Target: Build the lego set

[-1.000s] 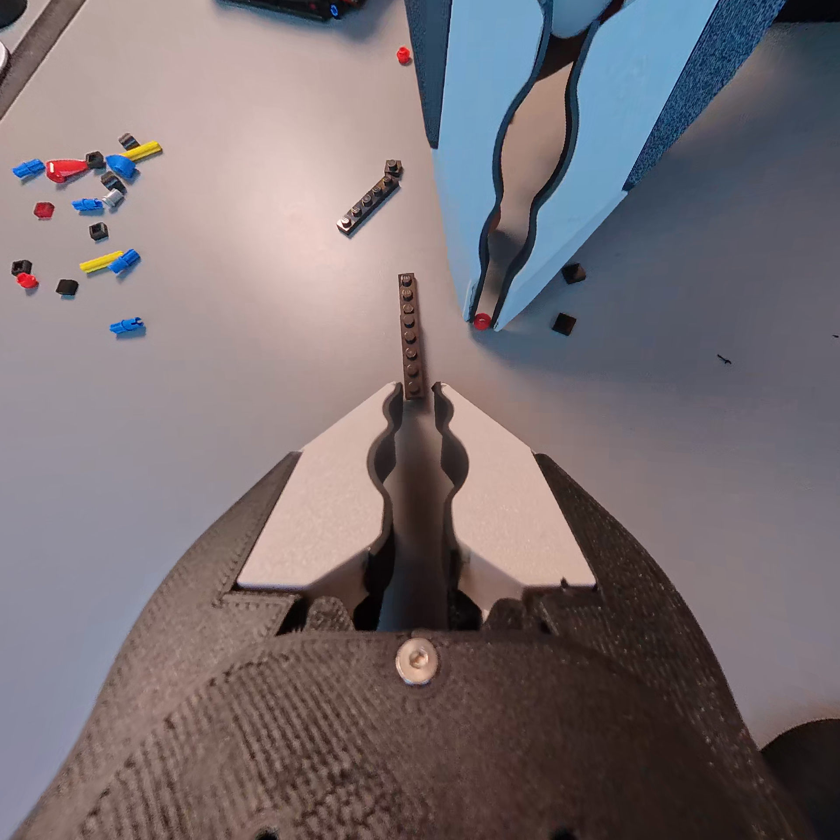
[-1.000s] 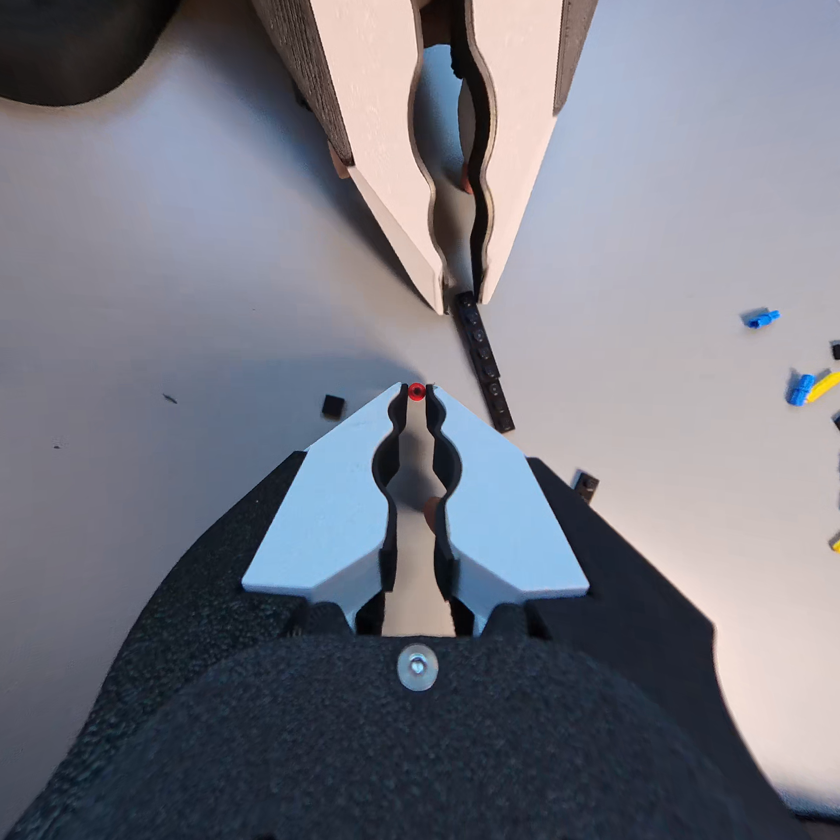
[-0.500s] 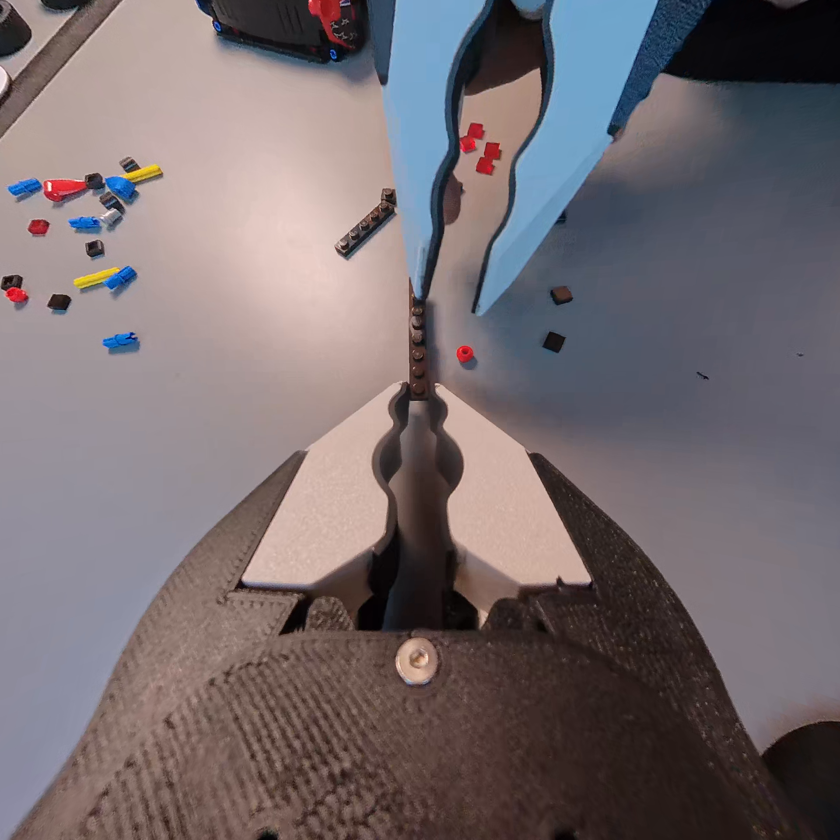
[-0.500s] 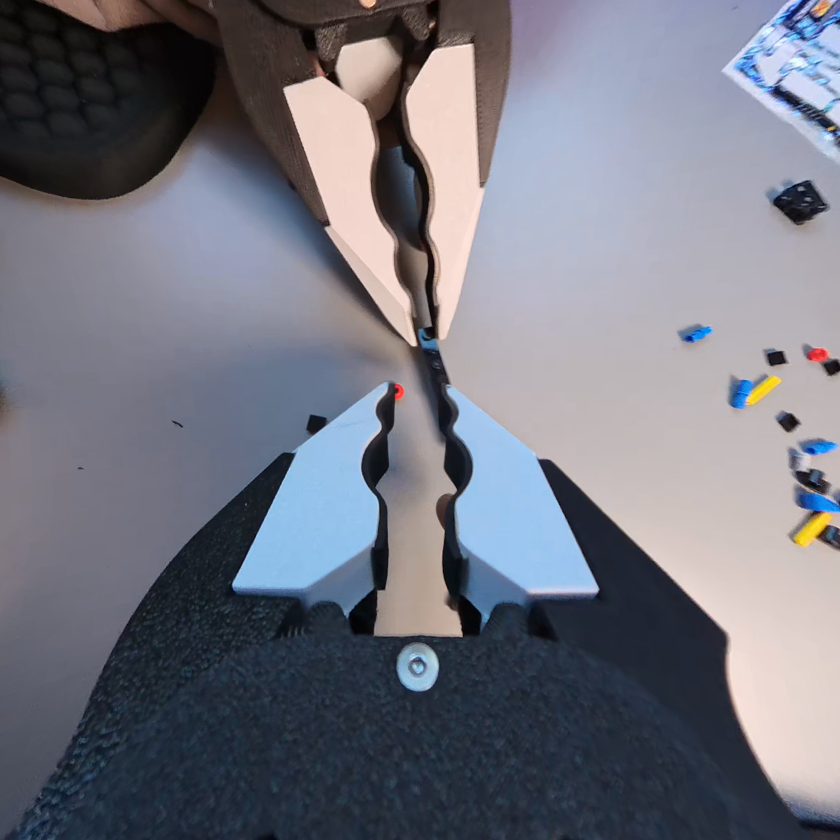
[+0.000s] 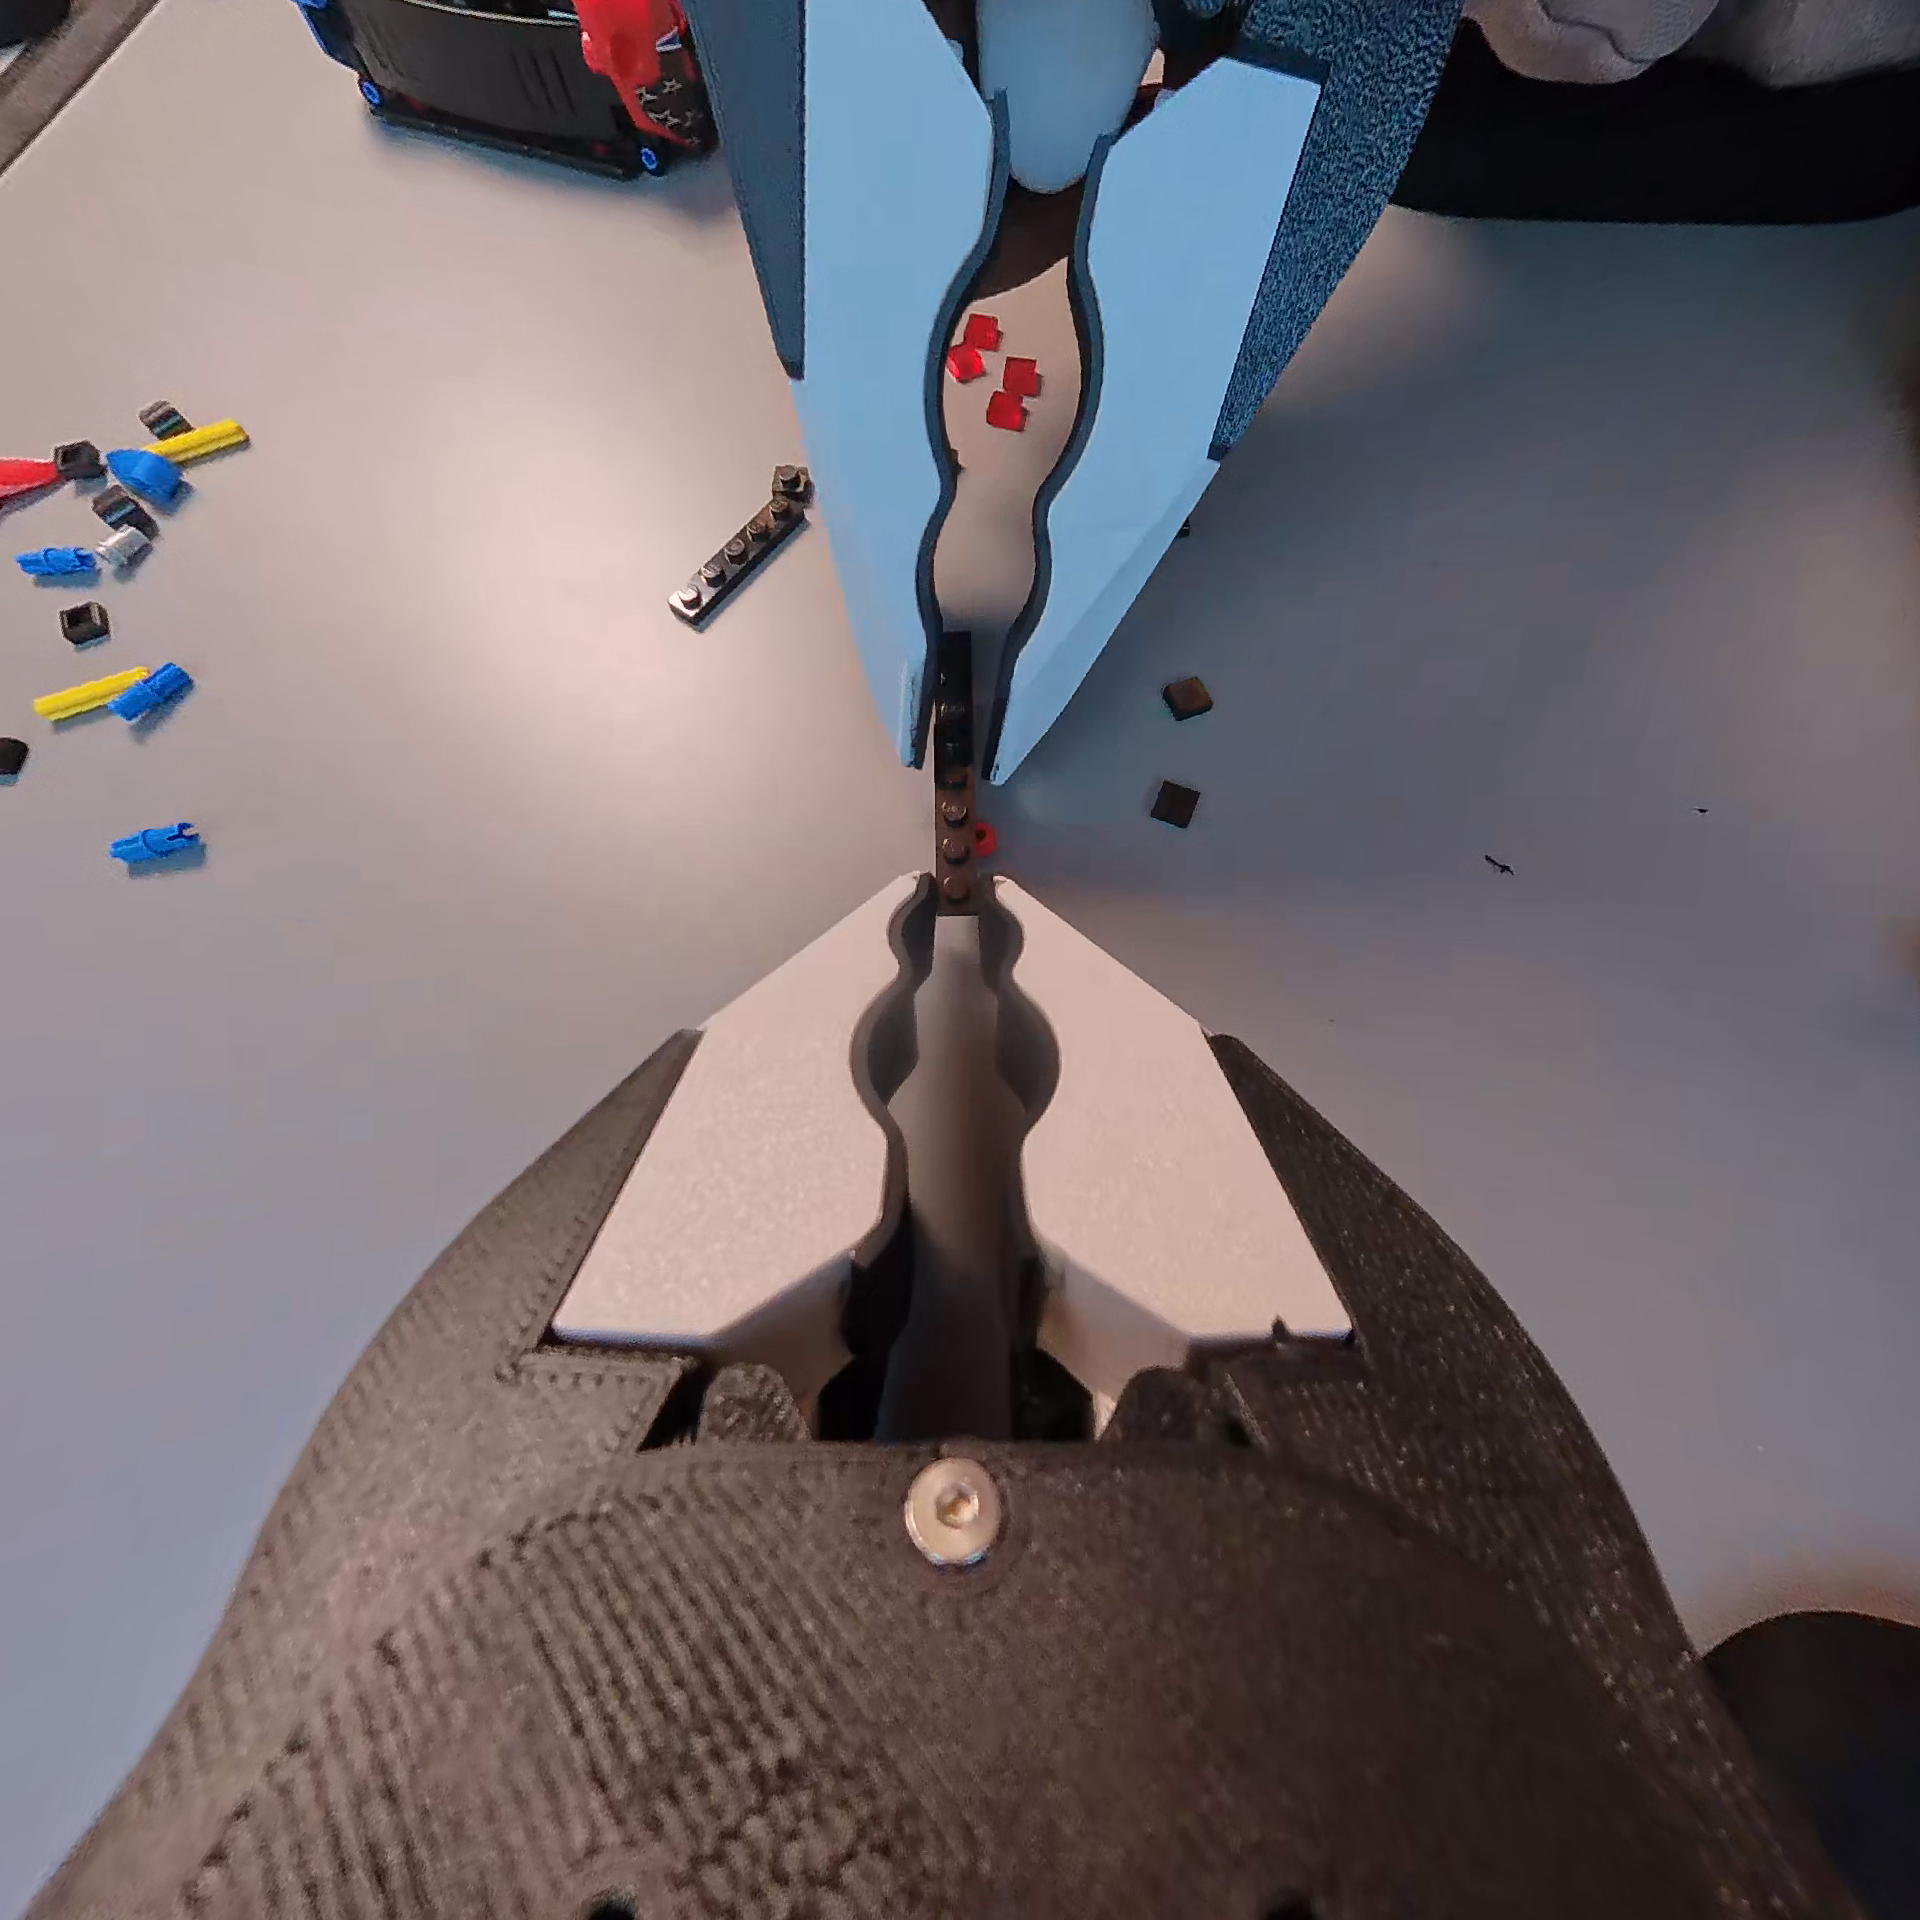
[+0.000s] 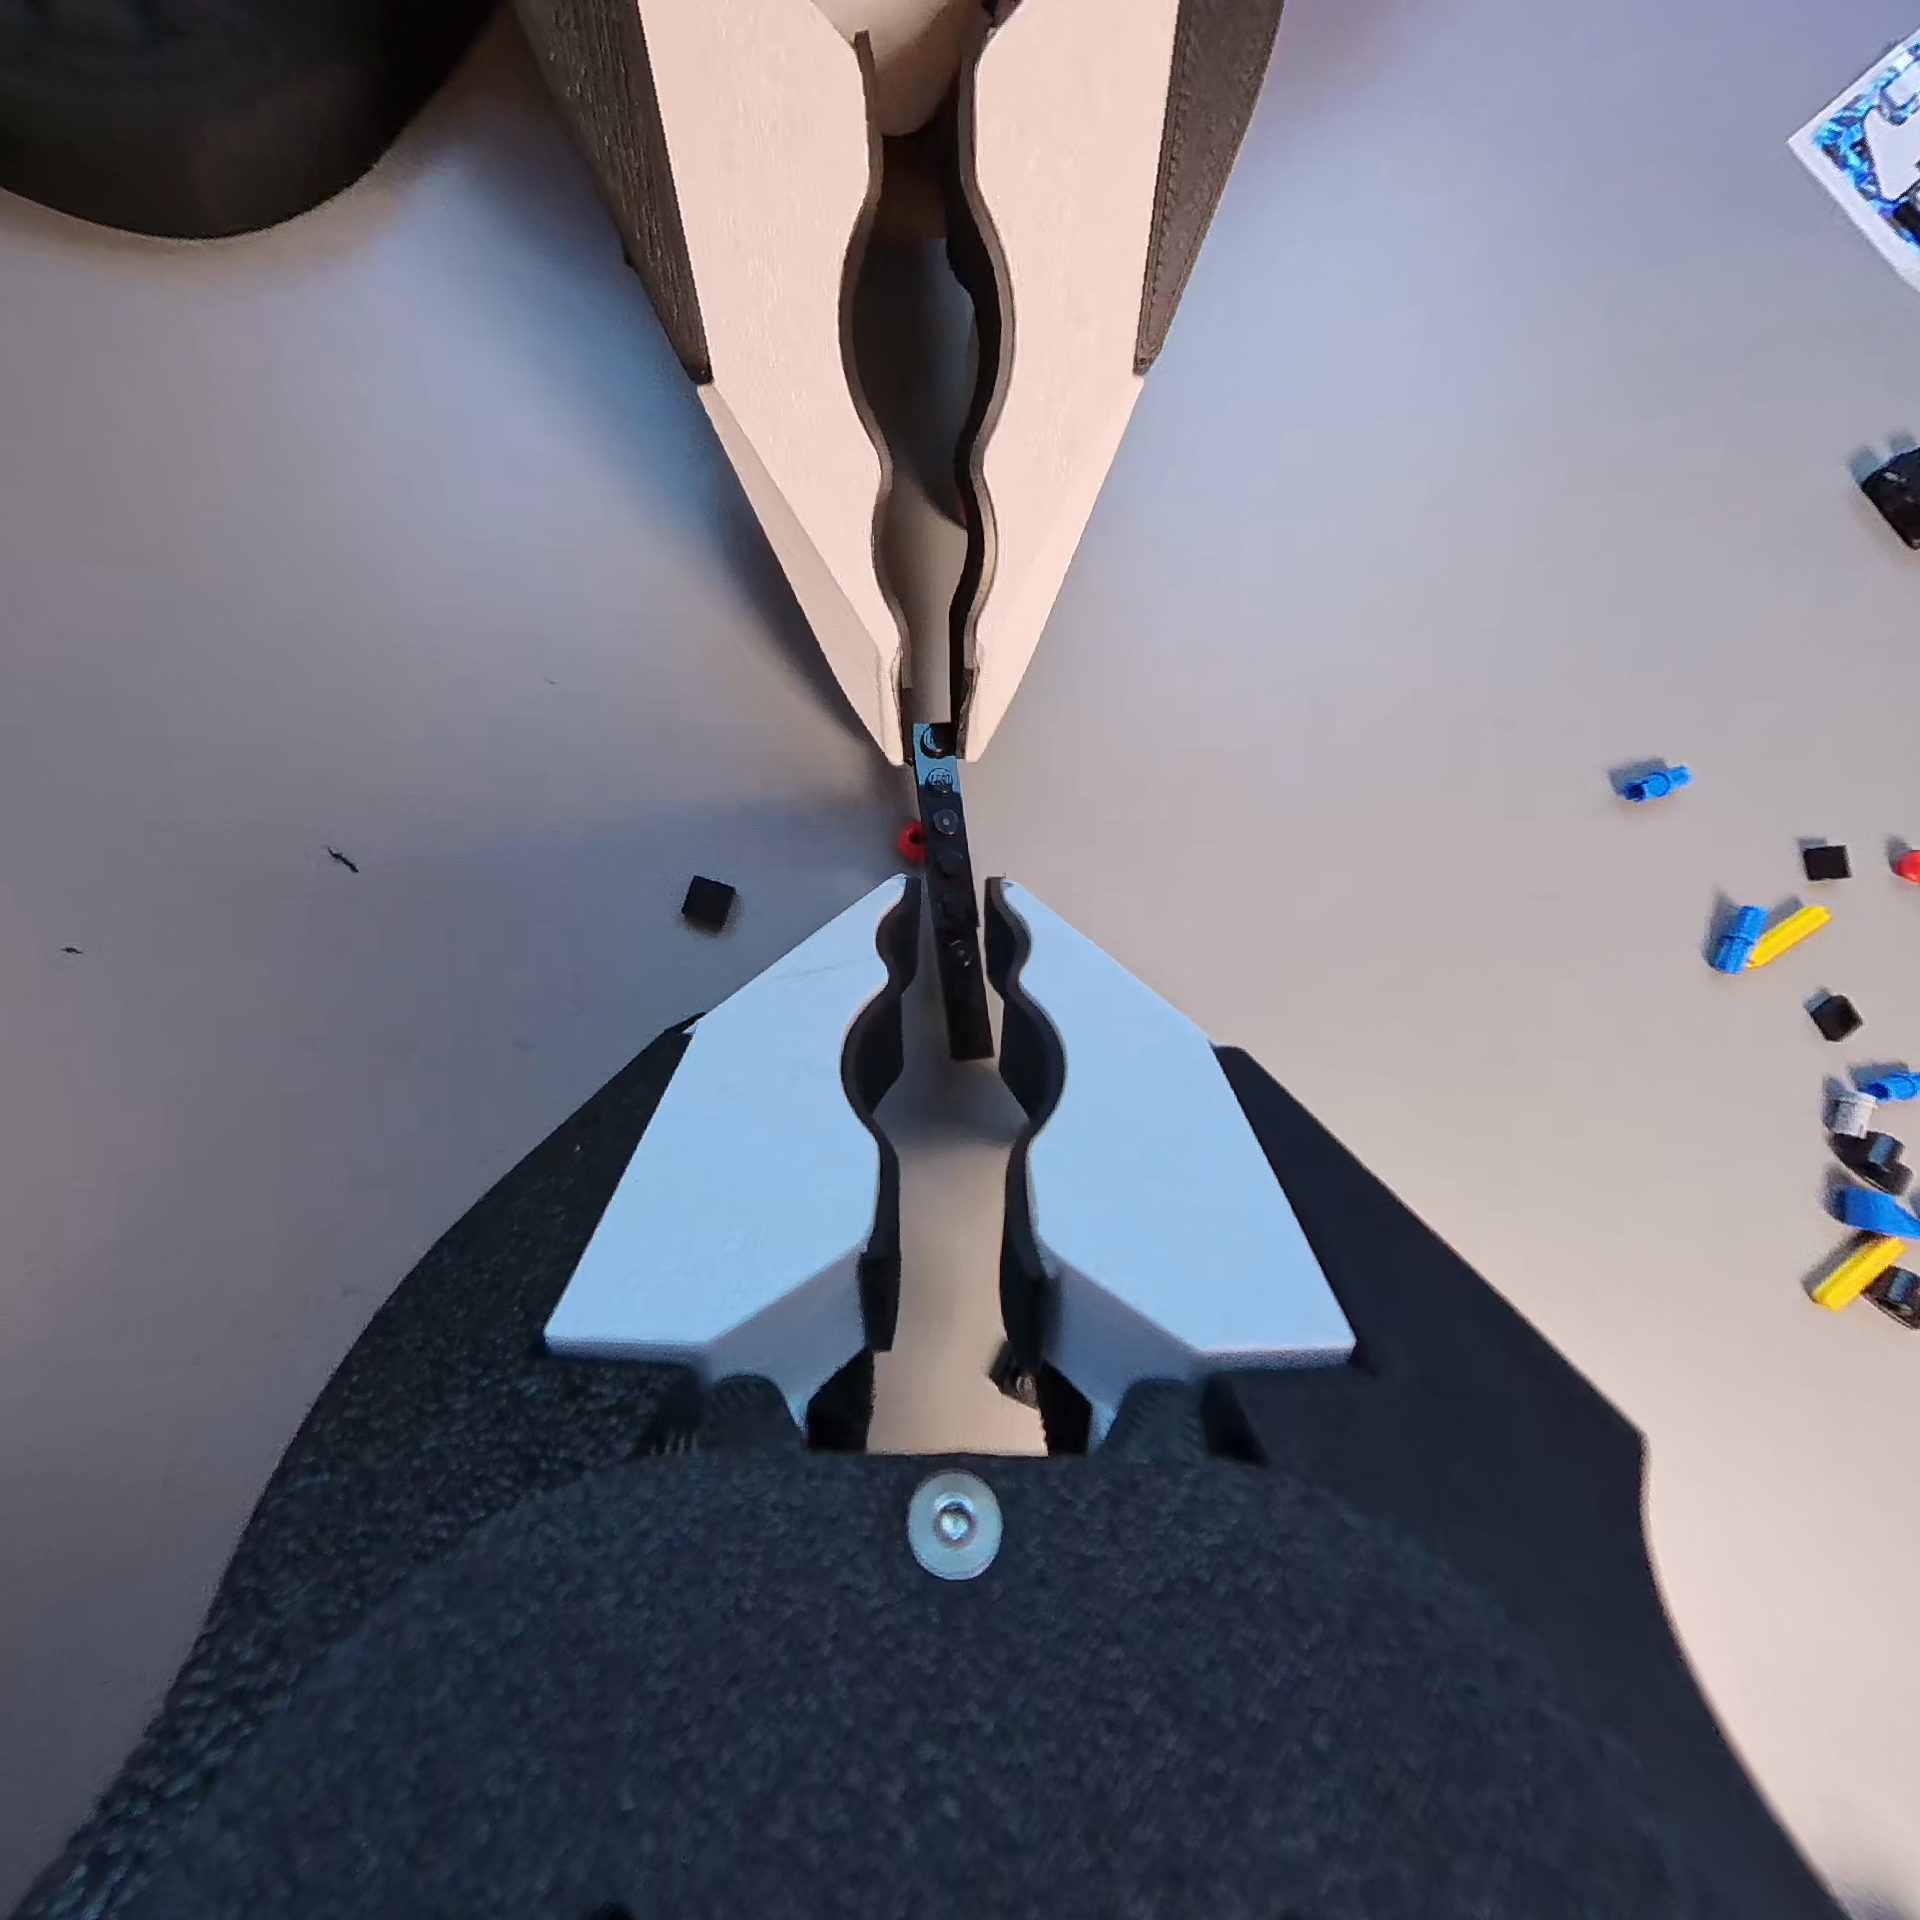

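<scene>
Since a second ago the right gripper (image 6: 951,883) has let the little red round stud (image 6: 910,840) go and slid over to the long black plate (image 6: 954,894), so now both tools sit on the same strip from opposite ends. That stud now lies loose on the grey table (image 5: 436,935), right beside the plate.

The plate is a skinny one-stud-wide strip, black with a single row of round studs on top, going a bit brownish where the light catches it in the left wrist view. It runs pretty much straight between the two grippers. The left gripper (image 5: 958,883) has its tips closed on the near end of the plate (image 5: 956,821). The right gripper's fingers (image 6: 758,1132) straddle the far end with a thin gap showing on each side, so they look slightly parted and not yet squeezing; I honestly can't tell if either pad touches it.

Other stuff around: a second, shorter black plate (image 5: 740,549) lies at an angle off to the left, three small clear red tiles (image 5: 992,374) show through the gap in the right gripper, and two tiny dark square tiles (image 5: 1182,748) sit just right of it. Farther left there's a scatter of blue, yellow and black bits (image 5: 114,582), and a partly built black model (image 5: 520,73) at the top edge.
</scene>
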`<action>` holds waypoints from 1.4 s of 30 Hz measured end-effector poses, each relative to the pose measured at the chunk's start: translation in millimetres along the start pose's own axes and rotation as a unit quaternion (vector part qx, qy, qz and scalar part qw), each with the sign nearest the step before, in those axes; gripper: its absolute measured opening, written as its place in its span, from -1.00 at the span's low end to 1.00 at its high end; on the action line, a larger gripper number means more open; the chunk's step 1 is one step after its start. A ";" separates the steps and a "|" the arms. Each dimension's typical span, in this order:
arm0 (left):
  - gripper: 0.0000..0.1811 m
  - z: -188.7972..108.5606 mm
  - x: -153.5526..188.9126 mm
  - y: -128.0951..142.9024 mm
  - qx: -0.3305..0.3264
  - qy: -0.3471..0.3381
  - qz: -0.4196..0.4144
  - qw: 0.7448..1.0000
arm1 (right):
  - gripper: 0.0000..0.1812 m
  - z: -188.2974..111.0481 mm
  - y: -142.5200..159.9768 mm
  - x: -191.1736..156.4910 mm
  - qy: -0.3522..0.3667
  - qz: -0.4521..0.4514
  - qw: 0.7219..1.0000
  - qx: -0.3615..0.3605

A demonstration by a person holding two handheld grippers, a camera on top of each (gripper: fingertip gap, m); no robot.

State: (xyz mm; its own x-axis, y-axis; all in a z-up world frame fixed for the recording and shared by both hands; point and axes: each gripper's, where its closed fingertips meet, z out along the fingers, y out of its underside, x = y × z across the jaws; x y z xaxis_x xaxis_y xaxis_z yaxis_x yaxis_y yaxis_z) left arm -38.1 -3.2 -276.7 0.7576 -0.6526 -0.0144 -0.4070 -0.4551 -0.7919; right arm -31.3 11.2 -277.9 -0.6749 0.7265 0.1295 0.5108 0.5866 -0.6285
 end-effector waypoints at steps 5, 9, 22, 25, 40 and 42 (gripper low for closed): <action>-0.93 0.9 1.4 2.5 -0.009 0.001 0.006 1.000 | -0.93 2.8 1.3 -2.0 0.000 -0.004 1.000 -0.007; -0.94 0.3 2.1 3.7 -0.013 0.002 0.010 1.000 | -0.93 4.2 0.8 -3.4 -0.002 -0.005 1.000 -0.009; -0.90 0.3 5.0 4.2 -0.019 0.005 0.015 1.000 | -0.94 6.3 1.1 -4.9 0.000 -0.015 1.000 -0.024; -0.88 1.4 5.9 2.6 -0.016 0.006 0.011 1.000 | -0.94 6.2 1.3 -4.7 0.000 -0.015 1.000 -0.025; -0.96 4.3 1.3 -2.7 -0.011 -0.011 -0.003 1.000 | -0.94 7.1 1.1 -4.2 0.002 -0.016 0.999 -0.028; -0.96 4.9 0.3 -0.1 -0.021 -0.011 -0.010 1.000 | -0.94 7.1 -0.7 -4.6 0.002 -0.014 1.000 -0.023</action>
State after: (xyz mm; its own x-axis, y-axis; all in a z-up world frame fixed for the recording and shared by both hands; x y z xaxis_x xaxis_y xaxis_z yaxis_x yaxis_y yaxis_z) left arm -35.4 -0.4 -279.7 0.7767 -0.6298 -0.0122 -0.4124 -0.4939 -0.7655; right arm -32.4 4.9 -283.4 -0.6870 0.7110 0.1502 0.5158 0.6227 -0.5884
